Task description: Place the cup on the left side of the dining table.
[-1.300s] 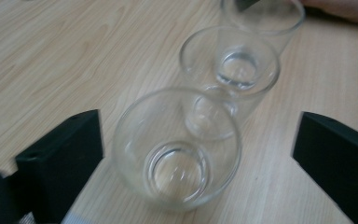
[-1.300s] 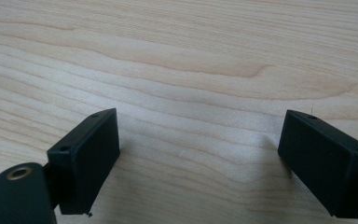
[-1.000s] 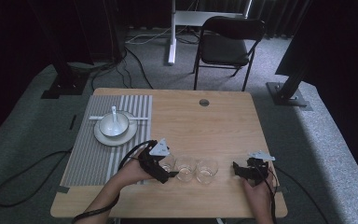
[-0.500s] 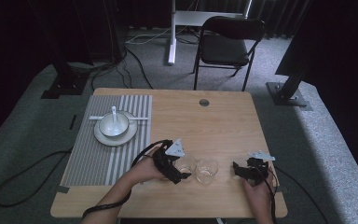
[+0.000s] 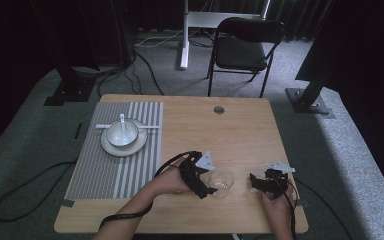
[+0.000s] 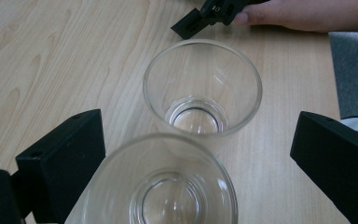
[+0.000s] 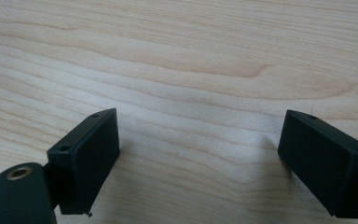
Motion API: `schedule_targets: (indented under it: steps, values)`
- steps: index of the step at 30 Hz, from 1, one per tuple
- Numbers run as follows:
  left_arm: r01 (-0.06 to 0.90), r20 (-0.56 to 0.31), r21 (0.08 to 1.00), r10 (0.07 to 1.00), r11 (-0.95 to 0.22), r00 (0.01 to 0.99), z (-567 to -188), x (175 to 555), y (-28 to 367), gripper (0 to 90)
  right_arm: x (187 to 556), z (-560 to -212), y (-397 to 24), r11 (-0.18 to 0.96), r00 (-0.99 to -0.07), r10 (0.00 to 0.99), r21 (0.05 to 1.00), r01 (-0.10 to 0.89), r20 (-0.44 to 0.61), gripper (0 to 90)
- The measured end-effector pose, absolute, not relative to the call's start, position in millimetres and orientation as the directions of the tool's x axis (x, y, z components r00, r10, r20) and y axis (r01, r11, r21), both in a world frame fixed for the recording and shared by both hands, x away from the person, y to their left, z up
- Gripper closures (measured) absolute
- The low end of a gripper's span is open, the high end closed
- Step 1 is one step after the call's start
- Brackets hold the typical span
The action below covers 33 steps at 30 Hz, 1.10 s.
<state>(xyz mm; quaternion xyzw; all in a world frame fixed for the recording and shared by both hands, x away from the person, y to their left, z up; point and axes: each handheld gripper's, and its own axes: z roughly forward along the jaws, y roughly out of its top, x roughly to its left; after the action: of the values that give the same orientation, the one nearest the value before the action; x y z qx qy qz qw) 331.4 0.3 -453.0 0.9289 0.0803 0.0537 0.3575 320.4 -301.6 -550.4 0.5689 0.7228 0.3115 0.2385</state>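
1. Our left gripper (image 6: 200, 154) has its jaws spread wide, gripping nothing; the near glass (image 6: 161, 184) stands between them, and we cannot tell whether either jaw touches it.
2. The far glass (image 6: 203, 95) stands just beyond the near one, straight ahead along the left gripper's line, rims overlapping in the left gripper view, so we cannot say whether they touch.
3. Both glasses stand upright, mouths up, near the front edge of the table (image 5: 240, 130), between our two hands.
4. Our right gripper (image 7: 200, 154) rests low over bare wood, jaws wide apart and empty; it lies to the right of the glasses, so the left is clearly nearer.
5. The glasses are clear, smooth, tapered tumblers with thick bases, likely slippery; the table is pale wood with visible grain.
6. Well apart at the far left, a white bowl (image 5: 122, 134) sits on a plate (image 5: 111, 147) on a striped mat (image 5: 105, 175).
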Motion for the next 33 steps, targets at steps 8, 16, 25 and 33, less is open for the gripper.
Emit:
schedule_targets:
  steps: [8,16,25,33]
  values:
    - [0.109,0.032,0.635,0.167,-0.765,0.985,-455,334,-18,3.5,320,-550,-302,0.158,-0.239,0.971,0.722,0.674,0.010,12.0]
    - [0.105,0.042,0.593,0.161,-0.798,0.986,-460,336,-37,3.5,320,-550,-302,0.158,-0.238,0.971,0.722,0.674,0.010,12.0]
    - [0.099,0.048,0.538,0.148,-0.837,0.988,-467,336,-52,3.5,320,-550,-302,0.158,-0.239,0.971,0.722,0.674,0.010,12.0]
    - [0.126,0.057,0.483,0.174,-0.866,0.983,-472,338,-58,4.8,320,-550,-302,0.159,-0.239,0.971,0.722,0.674,0.010,12.0]
